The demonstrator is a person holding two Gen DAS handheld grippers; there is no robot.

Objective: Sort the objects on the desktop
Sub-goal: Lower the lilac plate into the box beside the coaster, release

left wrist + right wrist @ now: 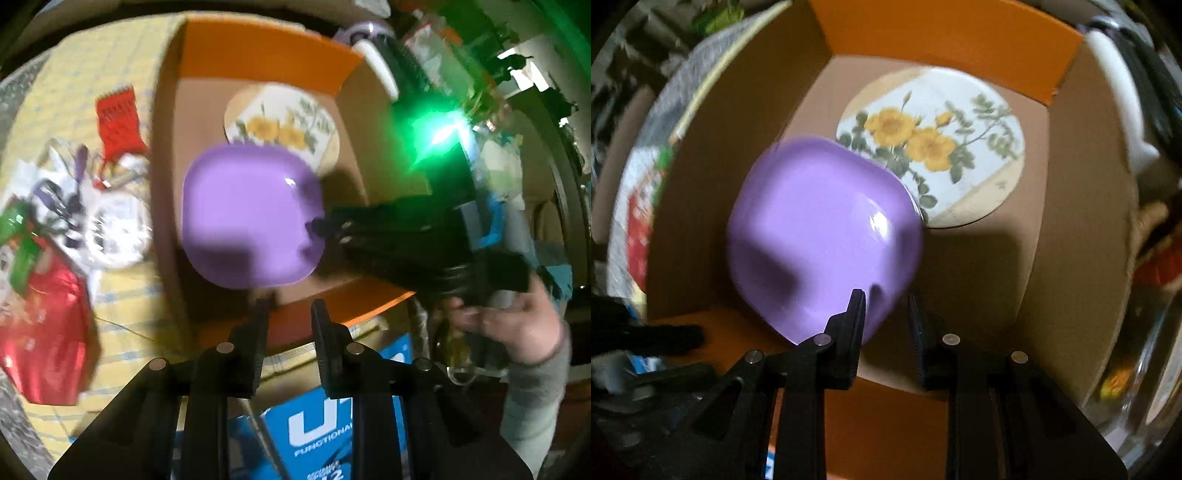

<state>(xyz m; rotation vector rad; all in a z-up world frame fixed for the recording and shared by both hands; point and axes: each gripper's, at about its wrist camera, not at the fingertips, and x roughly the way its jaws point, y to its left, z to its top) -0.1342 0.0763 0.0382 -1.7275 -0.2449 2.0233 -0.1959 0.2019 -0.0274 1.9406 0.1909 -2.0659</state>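
Observation:
A purple square plate [251, 218] [823, 236] is inside an open cardboard box [170, 147] [1082, 206], partly over a round mat with yellow flowers [284, 122] [934, 147]. My right gripper [884, 299] [325, 227] is open, its fingers just at the plate's near edge; the plate looks blurred and tilted, free of the fingers. My left gripper [290, 304] is open and empty, above the box's near orange flap.
Left of the box, on a yellow checked cloth [122, 295], lie a red foil bag [44, 332], a clear bag of purple items [96, 218] and a red knitted piece [120, 122]. A blue printed box [325, 432] sits below. A white-handled object [1115, 99] stands beyond the box's right wall.

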